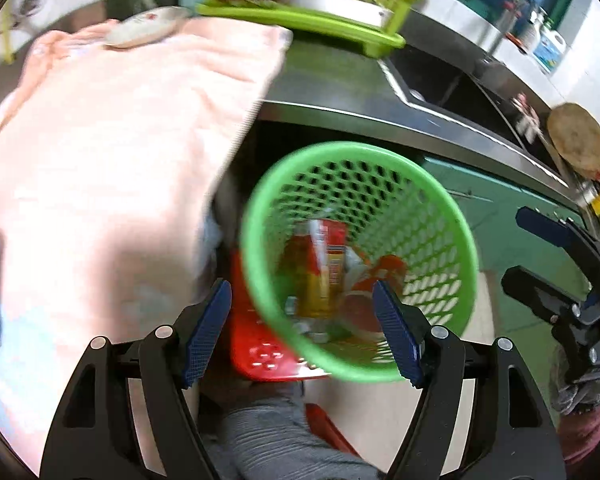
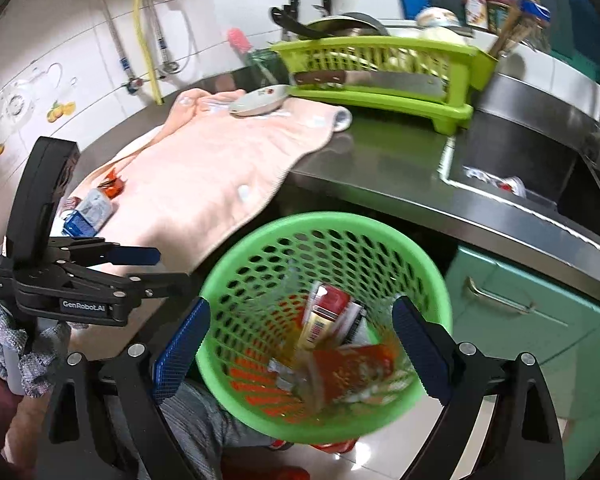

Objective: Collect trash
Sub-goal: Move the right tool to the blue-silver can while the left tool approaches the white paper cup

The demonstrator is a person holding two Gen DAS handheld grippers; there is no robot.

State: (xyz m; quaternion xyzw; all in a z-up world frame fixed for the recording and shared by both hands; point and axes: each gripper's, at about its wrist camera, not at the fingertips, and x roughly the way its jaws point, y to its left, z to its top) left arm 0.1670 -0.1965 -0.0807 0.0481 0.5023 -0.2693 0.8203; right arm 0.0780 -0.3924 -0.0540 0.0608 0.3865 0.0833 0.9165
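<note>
Steel counter (image 2: pixel 380 168) under white tile carries a pink towel (image 2: pixel 204 172), lime rack (image 2: pixel 380 76) and sink (image 2: pixel 512 168). Wrappers (image 2: pixel 340 344) fill the green bin (image 2: pixel 324 320) below; more (image 2: pixel 92 208) lie on the towel. Left gripper (image 1: pixel 302 330) and right gripper (image 2: pixel 300 354) are spread wide, empty.

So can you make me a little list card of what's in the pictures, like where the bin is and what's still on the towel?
bin: green basket, below the counter edge
in bin: red and yellow wrappers
on pink towel: blue-white packet, small red wrapper, white dish
sink: crumpled wrapper inside
left gripper: open, empty
right gripper: open, empty
</note>
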